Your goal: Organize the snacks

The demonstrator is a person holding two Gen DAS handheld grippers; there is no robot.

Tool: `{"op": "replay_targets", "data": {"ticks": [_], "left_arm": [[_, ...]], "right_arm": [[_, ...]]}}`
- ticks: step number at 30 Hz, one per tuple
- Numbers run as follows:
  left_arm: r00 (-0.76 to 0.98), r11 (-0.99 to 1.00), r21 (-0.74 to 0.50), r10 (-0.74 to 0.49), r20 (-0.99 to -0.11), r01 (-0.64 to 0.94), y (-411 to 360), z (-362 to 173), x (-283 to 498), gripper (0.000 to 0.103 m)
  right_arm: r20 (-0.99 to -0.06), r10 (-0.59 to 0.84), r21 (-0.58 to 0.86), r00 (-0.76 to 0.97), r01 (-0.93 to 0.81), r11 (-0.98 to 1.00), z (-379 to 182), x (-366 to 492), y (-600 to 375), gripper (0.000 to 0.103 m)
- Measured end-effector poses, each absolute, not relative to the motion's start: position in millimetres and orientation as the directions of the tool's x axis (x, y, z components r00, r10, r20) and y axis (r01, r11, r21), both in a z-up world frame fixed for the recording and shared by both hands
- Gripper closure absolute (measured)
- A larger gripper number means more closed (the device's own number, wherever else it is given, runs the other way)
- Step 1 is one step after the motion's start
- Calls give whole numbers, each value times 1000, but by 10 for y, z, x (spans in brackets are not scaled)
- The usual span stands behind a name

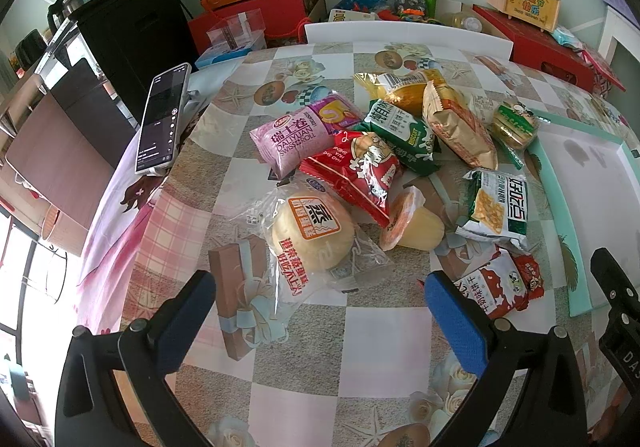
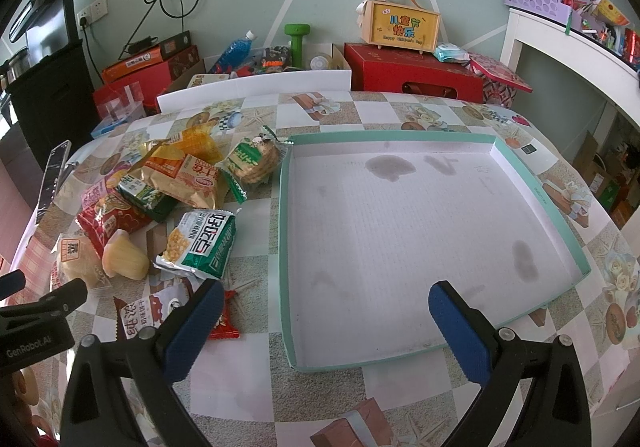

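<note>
A pile of snack packets lies on the patterned tablecloth: a pink Swiss roll pack (image 1: 292,137), a red packet (image 1: 360,175), a wrapped bun (image 1: 312,233), a jelly cup (image 1: 412,225), a green-white cracker pack (image 1: 496,207) and a red-white biscuit pack (image 1: 500,285). My left gripper (image 1: 320,307) is open and empty, just short of the bun. A shallow teal-rimmed tray (image 2: 285,231) with a white floor holds nothing. My right gripper (image 2: 326,321) is open and empty above the tray's near-left corner. The cracker pack (image 2: 204,243) lies left of the tray.
A phone on a stand (image 1: 162,119) is at the table's left edge. A white board (image 2: 256,85), red boxes (image 2: 412,75), a green dumbbell (image 2: 298,41) and a yellow carry box (image 2: 404,25) line the back. A white shelf (image 2: 576,51) stands at the right.
</note>
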State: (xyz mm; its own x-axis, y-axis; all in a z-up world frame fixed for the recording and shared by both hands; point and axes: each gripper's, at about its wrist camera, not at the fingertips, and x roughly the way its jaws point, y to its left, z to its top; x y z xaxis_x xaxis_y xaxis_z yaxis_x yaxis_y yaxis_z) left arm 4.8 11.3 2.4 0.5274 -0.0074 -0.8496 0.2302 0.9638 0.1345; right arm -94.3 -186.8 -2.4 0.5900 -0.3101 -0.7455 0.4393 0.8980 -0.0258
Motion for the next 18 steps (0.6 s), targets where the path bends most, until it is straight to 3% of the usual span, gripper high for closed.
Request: {"op": "replay_targets", "data": {"ticks": [18], "left_arm": [[523, 967, 128, -7, -852, 221, 184, 13, 58, 0]], "right_arm": [[-742, -298, -22, 600, 422, 906, -18, -933, -1829, 0]]}}
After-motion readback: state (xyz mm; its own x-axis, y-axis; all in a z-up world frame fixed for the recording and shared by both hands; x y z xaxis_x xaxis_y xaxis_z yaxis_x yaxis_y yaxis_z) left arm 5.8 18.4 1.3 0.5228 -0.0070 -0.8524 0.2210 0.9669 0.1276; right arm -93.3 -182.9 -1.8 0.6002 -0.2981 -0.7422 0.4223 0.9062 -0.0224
